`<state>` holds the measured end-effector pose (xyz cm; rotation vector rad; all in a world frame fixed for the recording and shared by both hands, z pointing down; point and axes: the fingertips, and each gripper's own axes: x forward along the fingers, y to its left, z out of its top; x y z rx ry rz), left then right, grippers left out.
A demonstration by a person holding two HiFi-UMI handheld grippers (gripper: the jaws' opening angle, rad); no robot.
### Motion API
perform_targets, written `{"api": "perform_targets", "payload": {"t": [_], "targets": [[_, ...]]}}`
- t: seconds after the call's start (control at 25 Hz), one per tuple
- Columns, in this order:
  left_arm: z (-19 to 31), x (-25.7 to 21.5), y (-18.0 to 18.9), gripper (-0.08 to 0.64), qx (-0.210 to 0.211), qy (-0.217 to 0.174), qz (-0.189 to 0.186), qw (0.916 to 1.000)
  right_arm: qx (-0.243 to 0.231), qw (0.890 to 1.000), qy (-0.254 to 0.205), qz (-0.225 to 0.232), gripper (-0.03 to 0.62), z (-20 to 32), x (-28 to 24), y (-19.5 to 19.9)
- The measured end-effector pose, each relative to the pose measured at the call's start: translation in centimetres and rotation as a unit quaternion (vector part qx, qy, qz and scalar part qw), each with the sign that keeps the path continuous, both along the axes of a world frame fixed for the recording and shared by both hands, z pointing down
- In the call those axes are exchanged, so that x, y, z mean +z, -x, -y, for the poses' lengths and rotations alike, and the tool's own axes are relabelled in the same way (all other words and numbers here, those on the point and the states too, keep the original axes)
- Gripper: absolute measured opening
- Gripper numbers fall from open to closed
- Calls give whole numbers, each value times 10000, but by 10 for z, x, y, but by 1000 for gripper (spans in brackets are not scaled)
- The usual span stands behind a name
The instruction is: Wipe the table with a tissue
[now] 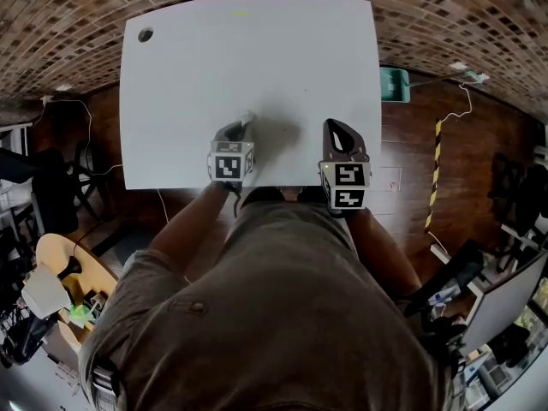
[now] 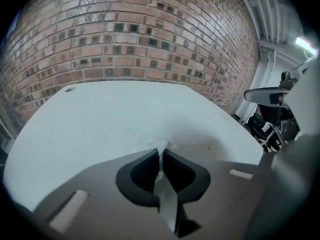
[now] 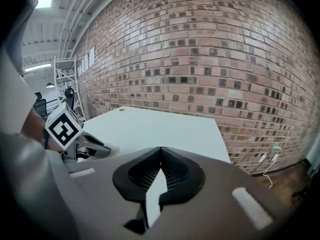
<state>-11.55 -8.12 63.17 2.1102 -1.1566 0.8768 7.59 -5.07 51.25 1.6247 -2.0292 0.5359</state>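
Observation:
A white table (image 1: 248,67) fills the head view's upper middle. My left gripper (image 1: 239,127) is over its near edge, shut on a small white tissue (image 1: 246,118). In the left gripper view the tissue (image 2: 159,145) sticks out past the closed jaws of that gripper (image 2: 161,153), its tip at the table surface (image 2: 125,114). My right gripper (image 1: 339,129) is to the right over the near edge, shut with nothing between its jaws (image 3: 161,151). From the right gripper view the left gripper (image 3: 102,149) shows at the left with the tissue (image 3: 112,148) at its tip.
A dark round hole (image 1: 145,34) marks the table's far left corner. A brick wall (image 2: 135,39) stands behind the table. A green box (image 1: 394,84) lies on the wooden floor to the right, with a white cable (image 1: 458,110) and yellow-black tape (image 1: 434,174). Office clutter (image 1: 51,289) lies at lower left.

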Motion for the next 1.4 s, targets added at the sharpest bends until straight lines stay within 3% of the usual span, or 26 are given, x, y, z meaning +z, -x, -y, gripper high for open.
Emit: {"api": "perform_targets", "payload": {"t": [0.28,0.68,1.04,1.4], "targets": [[-3,0,-13,21,-157,137,123,9997,-191,9996,-107,179,14,7,-3,-11],[-9,-1,-69,21,-263,173,192,9993,-388,9986,-115,330,14,7,-2,-59],[-23,0,-115,21,-59,238,345,9991,-530,9977,-88,413,14,-3,3,-91],[-44,1,-125,21,-165,306,501,9981,-700,9965,-138,441,14,-10,0,-102]]}}
